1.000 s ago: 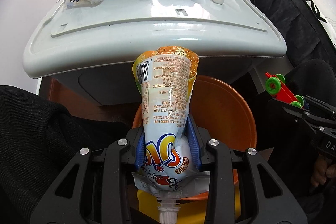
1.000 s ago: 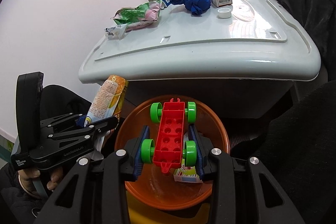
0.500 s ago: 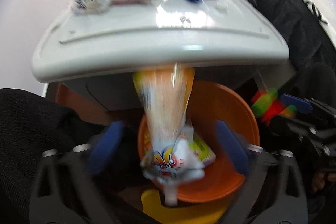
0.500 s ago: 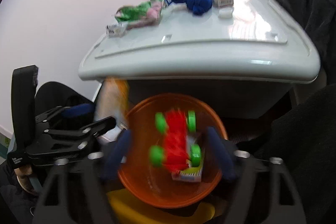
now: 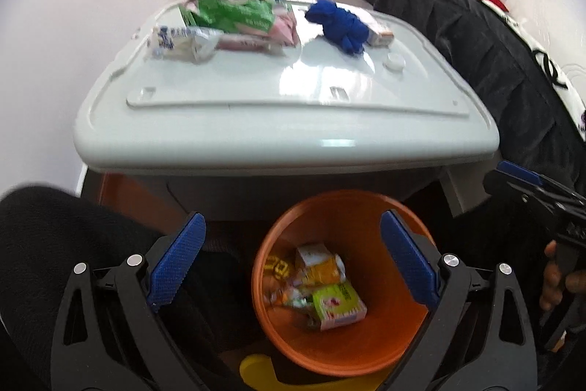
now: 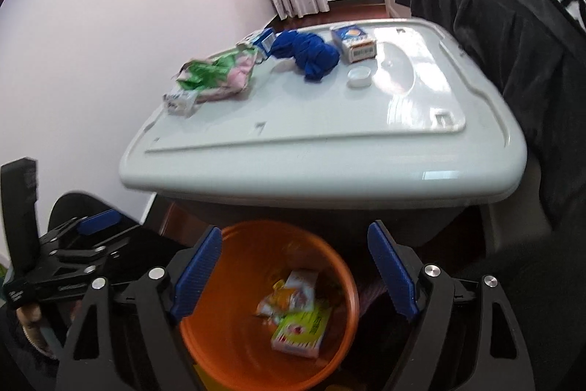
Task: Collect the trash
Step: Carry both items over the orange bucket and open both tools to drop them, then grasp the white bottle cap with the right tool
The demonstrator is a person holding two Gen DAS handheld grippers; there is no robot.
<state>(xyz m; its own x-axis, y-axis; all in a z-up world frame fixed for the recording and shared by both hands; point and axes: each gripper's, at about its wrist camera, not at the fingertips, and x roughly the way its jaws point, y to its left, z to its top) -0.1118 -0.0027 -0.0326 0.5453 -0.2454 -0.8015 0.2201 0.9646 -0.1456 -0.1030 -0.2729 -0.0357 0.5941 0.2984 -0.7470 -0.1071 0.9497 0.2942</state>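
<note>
The left gripper [image 5: 289,255] stood above the orange bin [image 5: 403,347] with its jaws spread wide and nothing between them; the right gripper [image 6: 295,272] hung over the same bin, its jaws opening, and also empty; inside the bin lay a green and white carton [image 5: 338,306], a yellow pouch [image 5: 320,266] and some blurred wrappers that I could not identify. Behind the bin stood a white table [image 5: 285,123]; on it remained a crumpled green and pink bag [image 5: 241,19], a small white and blue packet [image 5: 179,41] touching it, a blue cloth bundle [image 5: 340,26], a small box [image 6: 354,44] just beside the cloth, and a white cap [image 6: 359,76] near the box.
</note>
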